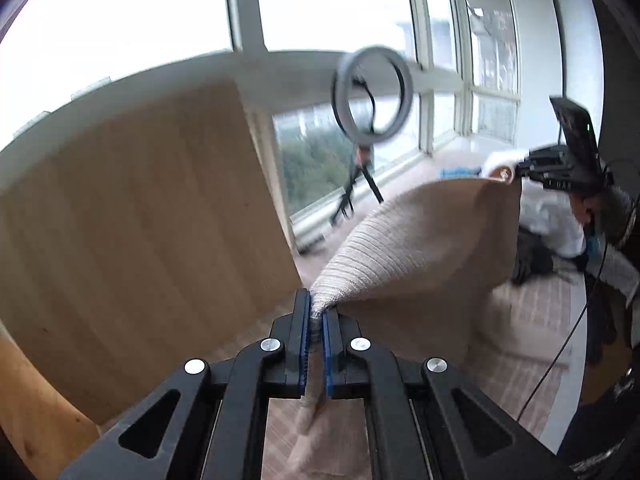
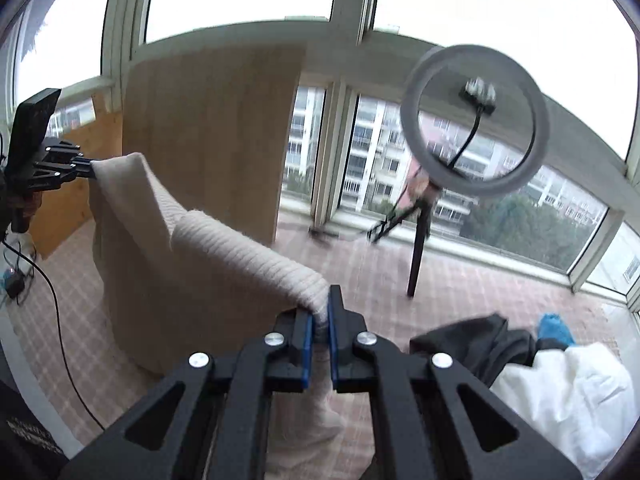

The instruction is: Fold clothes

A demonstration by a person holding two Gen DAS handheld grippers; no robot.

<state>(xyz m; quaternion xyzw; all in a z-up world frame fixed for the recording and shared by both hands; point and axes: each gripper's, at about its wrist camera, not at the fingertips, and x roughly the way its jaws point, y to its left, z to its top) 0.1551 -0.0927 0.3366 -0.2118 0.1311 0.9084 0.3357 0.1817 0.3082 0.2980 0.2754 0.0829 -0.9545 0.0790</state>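
Observation:
A beige ribbed knit garment (image 1: 420, 240) hangs in the air, stretched between my two grippers. In the left wrist view my left gripper (image 1: 317, 312) is shut on one bunched corner of it, and my right gripper (image 1: 520, 170) pinches the far corner at the right. In the right wrist view my right gripper (image 2: 320, 316) is shut on the ribbed edge of the garment (image 2: 224, 256), while my left gripper (image 2: 90, 170) holds the other corner at the left. The cloth sags between them and drapes down toward the floor.
A tall wooden board (image 1: 132, 220) leans by the windows. A ring light on a tripod (image 2: 472, 120) stands near the glass. A white cloth (image 2: 568, 396) and a dark garment (image 2: 476, 344) lie on the patterned floor at the right. A black cable (image 2: 52, 300) trails at the left.

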